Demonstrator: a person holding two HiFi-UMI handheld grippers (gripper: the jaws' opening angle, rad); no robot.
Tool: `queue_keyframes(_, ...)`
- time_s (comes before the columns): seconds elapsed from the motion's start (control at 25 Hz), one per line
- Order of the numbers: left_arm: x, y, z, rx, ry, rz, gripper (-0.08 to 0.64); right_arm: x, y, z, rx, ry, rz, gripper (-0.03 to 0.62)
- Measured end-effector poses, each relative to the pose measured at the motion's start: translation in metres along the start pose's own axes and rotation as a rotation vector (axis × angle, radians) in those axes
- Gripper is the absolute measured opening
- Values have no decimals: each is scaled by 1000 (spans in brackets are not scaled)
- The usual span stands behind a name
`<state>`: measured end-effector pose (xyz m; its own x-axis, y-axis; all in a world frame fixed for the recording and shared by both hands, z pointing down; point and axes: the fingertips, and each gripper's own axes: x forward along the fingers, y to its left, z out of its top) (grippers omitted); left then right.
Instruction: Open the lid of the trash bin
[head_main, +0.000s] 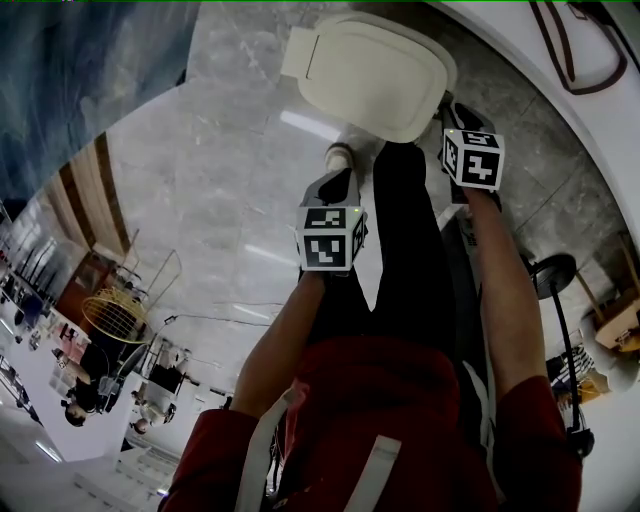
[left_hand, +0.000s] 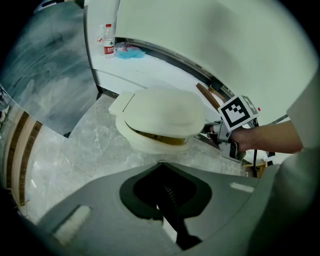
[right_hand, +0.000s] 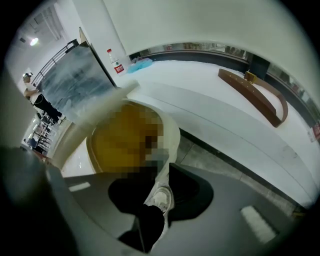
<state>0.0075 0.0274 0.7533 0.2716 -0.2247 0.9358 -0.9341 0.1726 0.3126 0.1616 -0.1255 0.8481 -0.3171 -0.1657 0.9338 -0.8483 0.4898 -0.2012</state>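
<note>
Cream oval bin lid (head_main: 370, 70): smooth plastic, soft satin sheen. Grey veined floor (head_main: 220, 200): polished stone, glossy, reflective. White table (right_hand: 200, 95): smooth. Brown strap (right_hand: 247, 94): leather-like, matt.

a red short-sleeved top (head_main: 400, 400), black trousers (head_main: 405, 250) and white shoes (head_main: 340, 156) are being worn; black-and-white marker cubes (head_main: 330, 238) are being carried on the grey left gripper (head_main: 338, 185) and right gripper (head_main: 451, 110).

The trash bin lid (head_main: 370, 70) is cream. The floor (head_main: 220, 200) is grey, pale-veined marble. The marker cubes (head_main: 330, 238) carry black-and-white squares. The sleeves (head_main: 540, 440) are red and the trousers (head_main: 410, 250) black.
</note>
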Motion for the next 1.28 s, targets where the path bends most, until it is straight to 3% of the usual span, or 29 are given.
queue_keyframes(0.44,-9,8,1,3,-12,7,5,0,5,1,-15,5,-24,63)
queue_keyframes(0.76,-24,12,11,10,-48,8,5,-6,5,3,6,54,-21,128)
queue_keyframes(1.28,-69,17,21,22,-108,-16,5,-70,44,-12,-6,66,-31,130)
